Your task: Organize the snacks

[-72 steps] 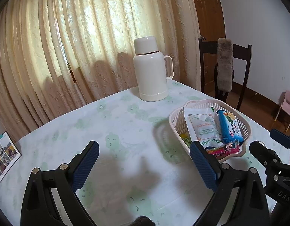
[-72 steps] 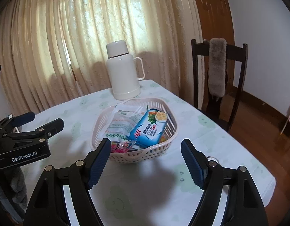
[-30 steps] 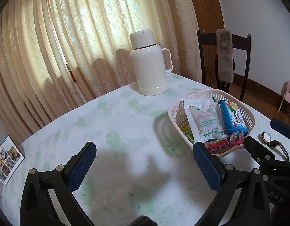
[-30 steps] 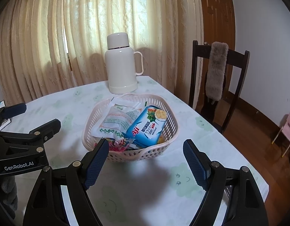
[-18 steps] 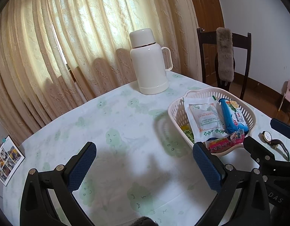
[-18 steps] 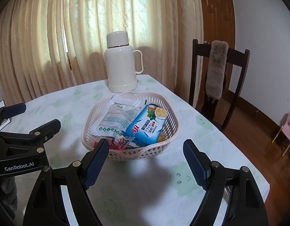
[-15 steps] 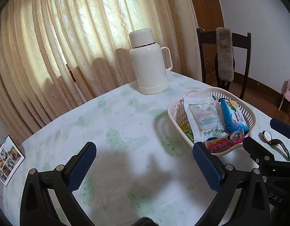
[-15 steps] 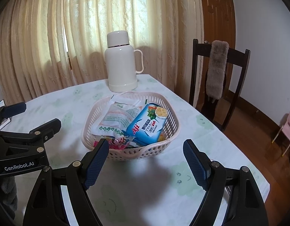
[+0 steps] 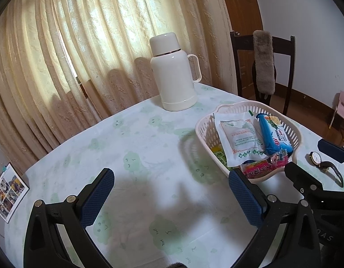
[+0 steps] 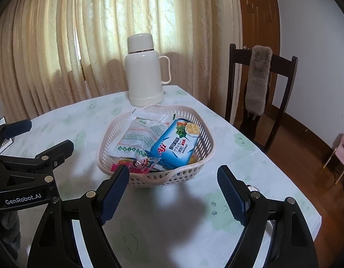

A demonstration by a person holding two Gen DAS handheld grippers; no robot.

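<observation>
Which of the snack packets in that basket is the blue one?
The blue cracker packet, lying along the basket's right side. The packet beside it is white with green print, and the small wrapper in front is pink-red.

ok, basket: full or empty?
Full. The basket holds a blue cracker pack, a white packet and a pink wrapper, piled close to its rim.

Right hand-held gripper (image 10: 173,189) jaws wide, empty, before basket (image 10: 208,154) holding blue cracker pack (image 10: 175,146).
</observation>
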